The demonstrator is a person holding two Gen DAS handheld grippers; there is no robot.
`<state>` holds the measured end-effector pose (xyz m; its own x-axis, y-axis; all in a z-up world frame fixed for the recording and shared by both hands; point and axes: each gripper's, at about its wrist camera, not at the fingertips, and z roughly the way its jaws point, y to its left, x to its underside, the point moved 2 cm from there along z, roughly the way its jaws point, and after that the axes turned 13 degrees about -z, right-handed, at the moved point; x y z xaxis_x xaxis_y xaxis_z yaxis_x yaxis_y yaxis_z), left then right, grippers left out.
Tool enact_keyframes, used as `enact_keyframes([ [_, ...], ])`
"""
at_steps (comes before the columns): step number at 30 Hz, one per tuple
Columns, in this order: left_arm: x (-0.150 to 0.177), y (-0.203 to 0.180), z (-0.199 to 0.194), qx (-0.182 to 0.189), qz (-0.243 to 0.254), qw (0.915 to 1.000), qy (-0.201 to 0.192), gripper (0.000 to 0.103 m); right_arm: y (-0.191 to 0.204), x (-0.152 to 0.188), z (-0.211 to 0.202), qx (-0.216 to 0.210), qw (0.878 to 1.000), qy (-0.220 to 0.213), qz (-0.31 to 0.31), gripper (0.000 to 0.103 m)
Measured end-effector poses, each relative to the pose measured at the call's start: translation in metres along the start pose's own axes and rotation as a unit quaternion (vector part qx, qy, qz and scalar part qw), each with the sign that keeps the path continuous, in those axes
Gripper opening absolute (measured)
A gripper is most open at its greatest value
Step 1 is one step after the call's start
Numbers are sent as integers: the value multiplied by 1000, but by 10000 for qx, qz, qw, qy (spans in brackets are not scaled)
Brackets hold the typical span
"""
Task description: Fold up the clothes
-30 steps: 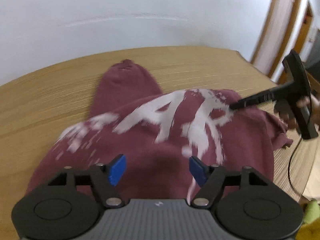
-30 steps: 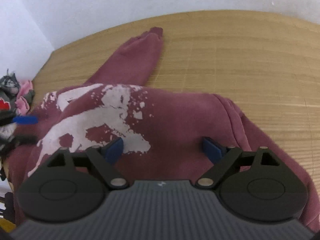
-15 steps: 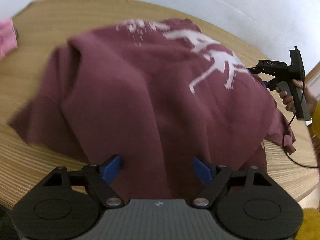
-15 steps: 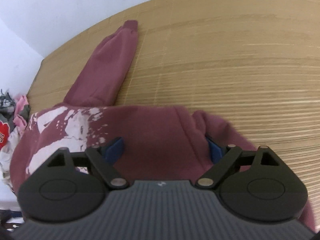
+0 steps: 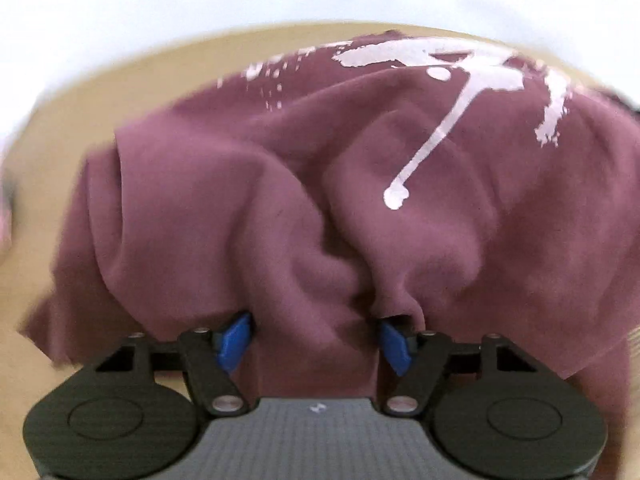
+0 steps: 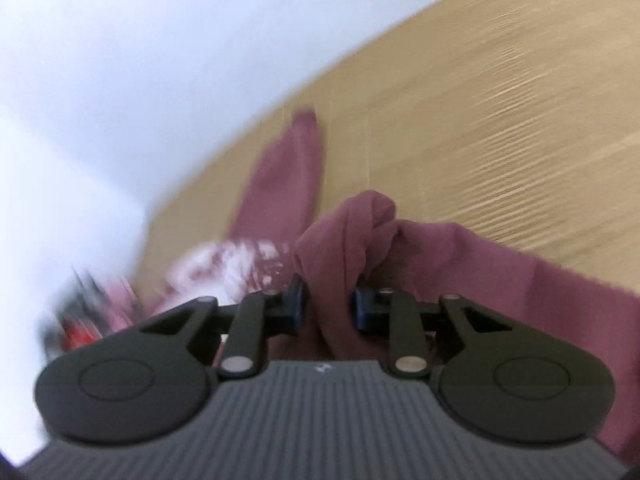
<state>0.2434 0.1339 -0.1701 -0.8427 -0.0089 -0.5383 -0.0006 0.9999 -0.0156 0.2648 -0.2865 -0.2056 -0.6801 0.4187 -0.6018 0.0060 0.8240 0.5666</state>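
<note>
A maroon sweatshirt (image 5: 400, 184) with a white splatter print lies bunched on the wooden table (image 5: 60, 128). My left gripper (image 5: 316, 340) is open, its blue pads (image 5: 234, 340) wide apart with a rumpled edge of the cloth lying over and between them. In the right wrist view, my right gripper (image 6: 329, 308) is shut on a gathered fold of the sweatshirt (image 6: 344, 232), which stands up between the narrowed fingers. One sleeve (image 6: 288, 176) stretches away across the table toward the wall. Both views are motion-blurred.
Bare wooden table (image 6: 500, 112) extends to the right of the sweatshirt. A white wall (image 6: 140, 60) stands behind the table. A blurred pile of other clothes (image 6: 92, 312), pink and red, sits at the left edge of the right wrist view.
My right gripper's fingers have drawn together on a fold of the sweatshirt. The left gripper has moved in low against the cloth edge, still wide. The other gripper has left the left wrist view.
</note>
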Motion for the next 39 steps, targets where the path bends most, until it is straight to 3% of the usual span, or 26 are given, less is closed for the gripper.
enact_keyframes([
  [3,-43,-28,10,-159,793,9951,-568,59,-11,9,-26,430,9987,-177,208,26],
  [6,-85,-53,18,74,815,9939,-741,59,-23,18,-53,860,9948,-354,416,25],
  [9,-98,-72,12,567,795,9929,-683,59,-34,27,-79,1287,9883,-529,623,25],
  [12,-77,-71,-10,855,843,9906,-657,64,-46,37,-106,1710,9793,-704,828,31],
  [13,-69,-70,-18,946,854,9899,-625,64,-47,39,-113,1853,9764,-722,838,37],
  [17,-27,-48,-52,1092,767,9896,-531,77,-18,39,-121,2384,9674,-853,99,52],
  [20,10,-36,-76,1059,436,9930,-300,78,6,37,-138,2563,9592,-1100,-466,53],
  [21,22,-30,-83,1072,307,9936,-196,78,13,38,-142,2540,9585,-1138,-622,53],
  [24,51,-28,-91,1273,62,9918,49,78,20,44,-145,1928,9736,-931,-793,56],
  [28,88,-25,-101,1536,-261,9871,375,80,7,64,-136,1473,9869,-631,-175,57],
  [34,110,-64,-99,1440,236,9888,302,84,-13,93,-123,771,9940,-174,754,59],
  [39,122,-85,-97,1106,574,9919,234,86,-43,95,-115,532,9848,-102,1653,57],
])
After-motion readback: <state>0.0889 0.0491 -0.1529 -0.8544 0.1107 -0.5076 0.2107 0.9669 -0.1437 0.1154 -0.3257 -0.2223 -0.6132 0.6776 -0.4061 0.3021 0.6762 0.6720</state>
